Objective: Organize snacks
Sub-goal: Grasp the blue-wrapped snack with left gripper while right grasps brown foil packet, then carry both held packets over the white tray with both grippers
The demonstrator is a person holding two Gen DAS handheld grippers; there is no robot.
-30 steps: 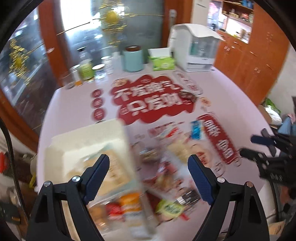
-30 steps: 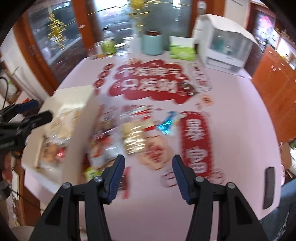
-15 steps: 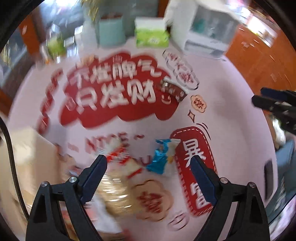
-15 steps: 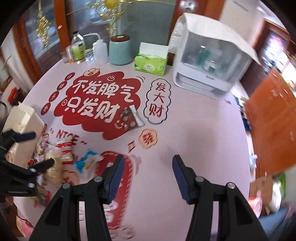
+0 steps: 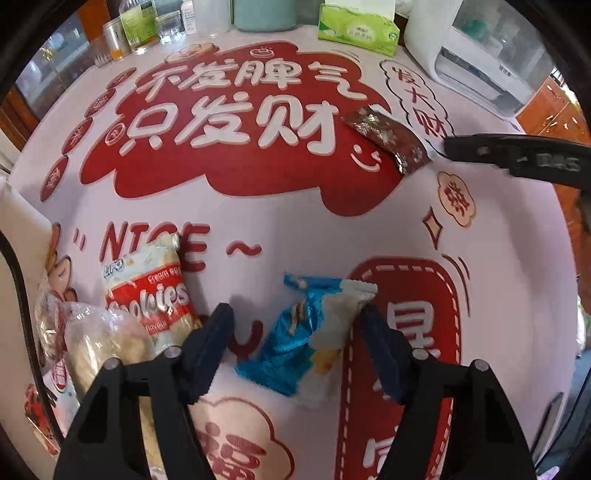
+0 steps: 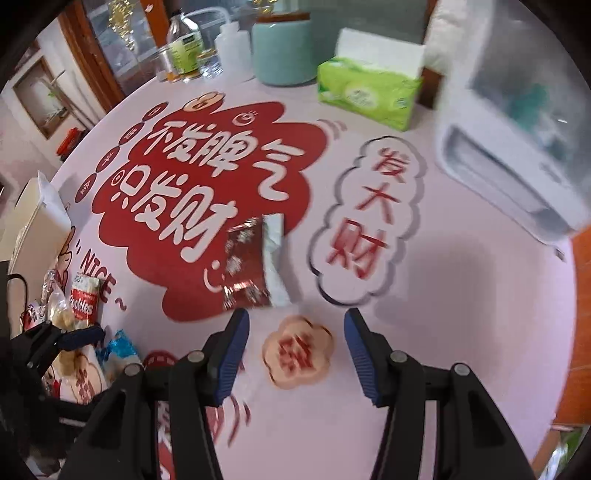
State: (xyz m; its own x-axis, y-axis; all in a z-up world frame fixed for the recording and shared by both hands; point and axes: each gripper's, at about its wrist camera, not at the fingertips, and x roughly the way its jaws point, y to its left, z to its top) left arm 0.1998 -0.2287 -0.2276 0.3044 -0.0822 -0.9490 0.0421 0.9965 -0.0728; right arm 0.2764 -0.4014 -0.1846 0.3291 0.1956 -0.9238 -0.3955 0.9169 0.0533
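Observation:
A blue and white snack packet [image 5: 306, 332] lies on the printed tablecloth between the fingers of my left gripper [image 5: 295, 315]. Its jaws are closing; the right fingertip [image 5: 369, 321] is at the packet's white end and the left one stands apart from it. Left of them lie a red and white cookies packet [image 5: 147, 295] and a clear bag of snacks [image 5: 103, 339]. A dark brown packet [image 6: 251, 266] lies just beyond my right gripper [image 6: 295, 321], which is open with only tablecloth between its fingers. The left gripper [image 6: 74, 339] shows at the lower left of the right wrist view.
A white box [image 6: 40, 221] stands at the table's left edge. Along the far side stand a green tissue box [image 6: 369, 92], a teal canister [image 6: 280, 51], a large white appliance [image 6: 517, 147], and bottles and glasses [image 5: 140, 22].
Both grippers left the white box and came down over the table. The left now straddles the blue packet with narrower jaws. The right has come close to the brown packet.

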